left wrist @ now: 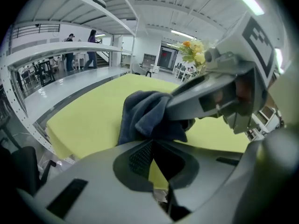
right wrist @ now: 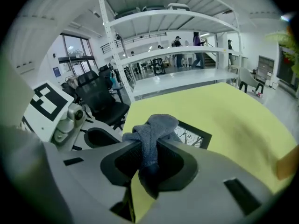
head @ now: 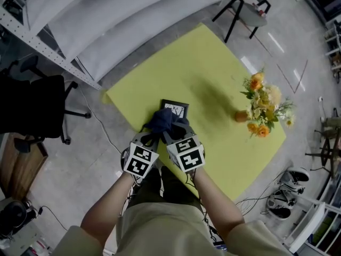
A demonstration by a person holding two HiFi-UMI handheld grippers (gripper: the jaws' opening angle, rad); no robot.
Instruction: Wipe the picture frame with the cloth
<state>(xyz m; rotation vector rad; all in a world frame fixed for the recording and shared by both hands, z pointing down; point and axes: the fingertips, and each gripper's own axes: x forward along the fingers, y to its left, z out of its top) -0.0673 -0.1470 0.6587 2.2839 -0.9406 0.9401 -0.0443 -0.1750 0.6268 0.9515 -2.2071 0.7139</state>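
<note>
Dark blue cloth (right wrist: 156, 122) runs as a thick twisted strand straight between the fingers of the right gripper (right wrist: 148, 143). They are clamped onto it, held apart only by its bulk. We judge this firm pinch is meant to let the wad be pressed and dragged.

The black picture frame (right wrist: 192, 136) lies flat on the yellow tabletop (head: 224, 57) just beyond those fingertips and partly under the bunched cloth, so wiping looks ready to begin.

The left gripper (left wrist: 152, 141) has its fingers drawn together at the tips, with the cloth heaped right against them. It is probably there to steady things. We cannot tell whether a thin fold is nipped there.

The cloth hides the frame's near edge. The frame's printed design is too small to read, and whether the cloth touches the glass is unclear.
</note>
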